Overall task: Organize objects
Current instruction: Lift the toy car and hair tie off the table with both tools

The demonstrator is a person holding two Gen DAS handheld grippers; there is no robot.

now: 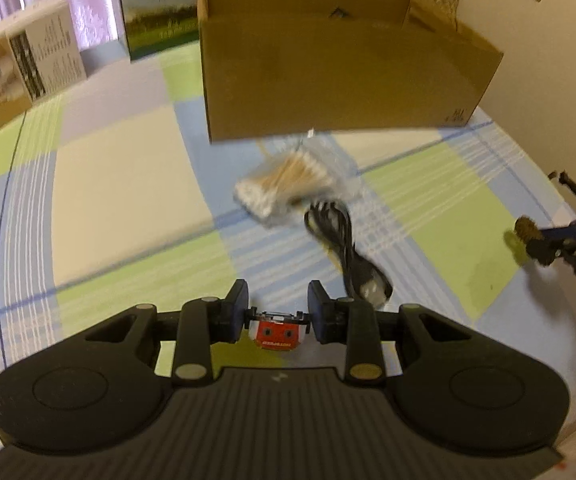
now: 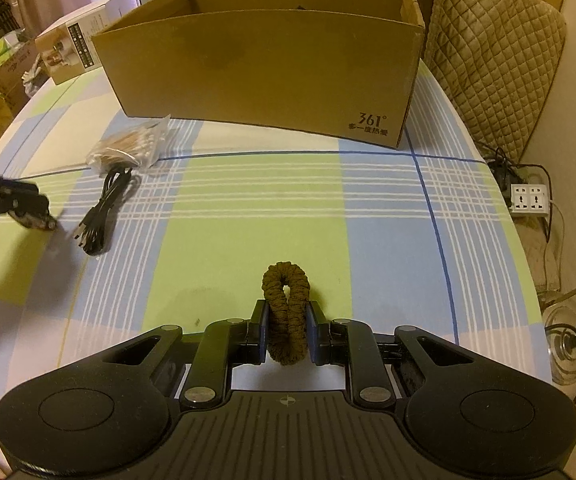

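Currently left gripper point(image 1: 275, 312) clamps a small red item point(image 1: 275, 334); right gripper point(image 2: 287, 326) pinches a brown hair tie point(image 2: 287, 312) (both laden); next, carry to cardboard box point(image 2: 263, 76), upper frame.

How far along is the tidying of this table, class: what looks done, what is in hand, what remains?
Done: nothing can be confirmed, since the inside of the cardboard box is mostly hidden. In hand: the left gripper grips a small red item; the right gripper is shut on a brown hair tie. Left on the tablecloth: the bag of cotton swabs and the black cable.
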